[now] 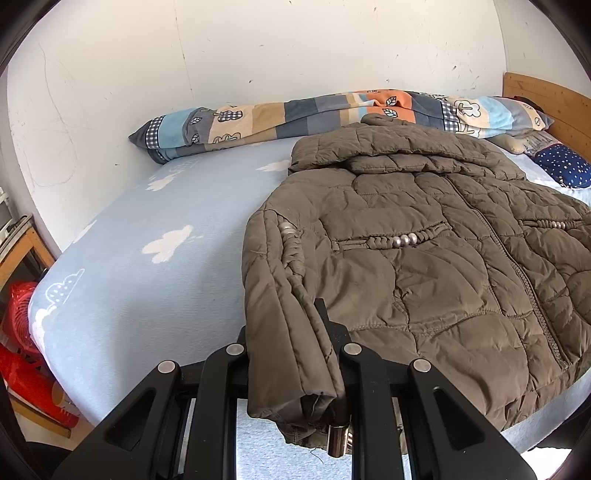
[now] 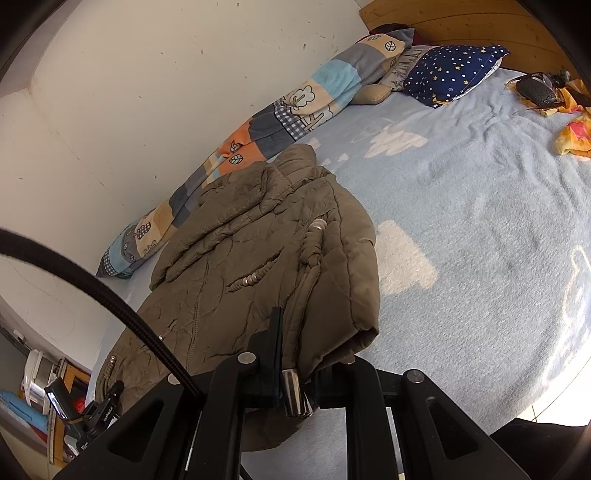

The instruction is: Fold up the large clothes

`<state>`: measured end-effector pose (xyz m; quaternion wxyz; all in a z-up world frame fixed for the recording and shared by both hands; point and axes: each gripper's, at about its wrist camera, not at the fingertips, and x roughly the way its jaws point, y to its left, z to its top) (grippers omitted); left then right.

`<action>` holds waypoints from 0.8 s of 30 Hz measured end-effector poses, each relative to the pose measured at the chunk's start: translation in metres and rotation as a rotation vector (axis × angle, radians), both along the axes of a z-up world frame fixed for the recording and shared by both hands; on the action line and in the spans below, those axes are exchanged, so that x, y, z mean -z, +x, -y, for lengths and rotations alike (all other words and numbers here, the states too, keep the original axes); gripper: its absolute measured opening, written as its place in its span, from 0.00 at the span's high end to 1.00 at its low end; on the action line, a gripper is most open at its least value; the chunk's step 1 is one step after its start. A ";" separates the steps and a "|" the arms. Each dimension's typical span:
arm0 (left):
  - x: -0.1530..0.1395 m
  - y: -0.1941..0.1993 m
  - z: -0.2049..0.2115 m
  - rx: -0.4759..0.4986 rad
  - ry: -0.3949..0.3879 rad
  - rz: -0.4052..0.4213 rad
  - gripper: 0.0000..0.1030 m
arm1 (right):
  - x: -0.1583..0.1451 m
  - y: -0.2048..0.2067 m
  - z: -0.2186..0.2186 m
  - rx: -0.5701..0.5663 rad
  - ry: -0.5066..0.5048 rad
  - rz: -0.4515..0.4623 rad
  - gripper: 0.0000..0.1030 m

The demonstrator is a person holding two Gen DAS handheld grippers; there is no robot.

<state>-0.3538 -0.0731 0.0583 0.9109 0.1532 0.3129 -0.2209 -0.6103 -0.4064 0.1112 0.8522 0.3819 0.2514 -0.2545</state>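
Left wrist view shows your puffy brown jacket [image 1: 424, 258] lying zipper-side up on the bed's light blue sheet [image 1: 147, 295] with white clouds. Your left gripper [image 1: 291, 332] is pinched tight on one sleeve cuff [image 1: 295, 406]. Your right gripper [image 2: 314, 332] is squeezed on the other sleeve [image 2: 343, 288], which lies folded in over the jacket's front. The jacket is quilted and wrinkly, with shiny silver beads by the pockets. Behind it, a rolled patchwork blanket [image 1: 295, 114] lies along the scuffed white wall [image 1: 258, 48]. A navy star pillow [image 2: 450, 70] sits near the wooden headboard [image 2: 461, 18]. A red fan [image 1: 18, 310] stands beside the bed. A black cable [image 2: 92, 295] crosses your right view.
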 end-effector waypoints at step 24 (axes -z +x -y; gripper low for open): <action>0.002 -0.001 0.003 -0.015 0.043 0.003 0.82 | 0.002 0.000 -0.001 -0.005 -0.003 -0.014 0.87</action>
